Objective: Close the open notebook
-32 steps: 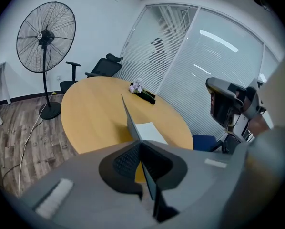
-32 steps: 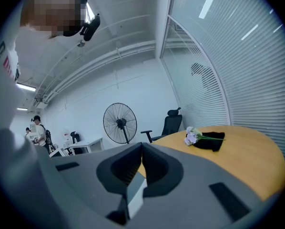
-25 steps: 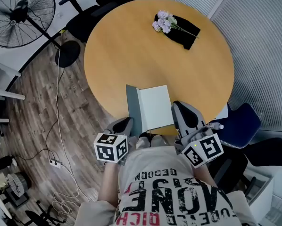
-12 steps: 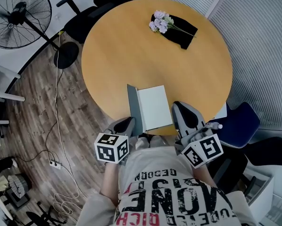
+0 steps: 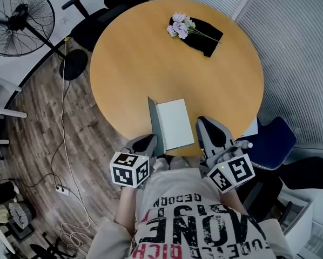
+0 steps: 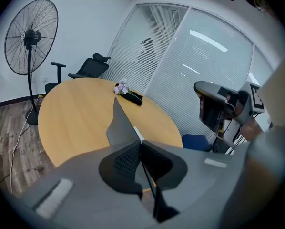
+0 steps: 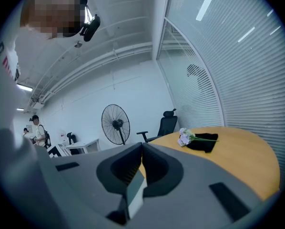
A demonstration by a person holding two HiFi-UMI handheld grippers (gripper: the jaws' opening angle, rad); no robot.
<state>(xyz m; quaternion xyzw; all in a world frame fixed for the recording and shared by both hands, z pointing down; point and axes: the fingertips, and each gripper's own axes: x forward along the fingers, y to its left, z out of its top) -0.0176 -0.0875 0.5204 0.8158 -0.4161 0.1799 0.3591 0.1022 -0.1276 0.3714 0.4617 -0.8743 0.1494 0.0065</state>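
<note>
Left gripper (image 6: 141, 144) pinches the notebook (image 5: 175, 124) cover (image 6: 118, 124) — lifted near upright at lower centre — not yet folded shut.

Flowers (image 5: 181, 25) on black cloth (image 5: 206, 38) (far side, round table (image 5: 134, 63)); fan (image 5: 21, 18), office chair (image 5: 105, 12) beyond.

Bare tabletop (image 5: 140, 69) between notebook (image 5: 175, 123) at near edge and flowers (image 5: 179, 26) on black cloth (image 5: 207, 39) at far edge

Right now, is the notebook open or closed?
Half open: the notebook lies flat, but its grey cover stands nearly upright, pinched between the jaws of the left gripper.
</note>
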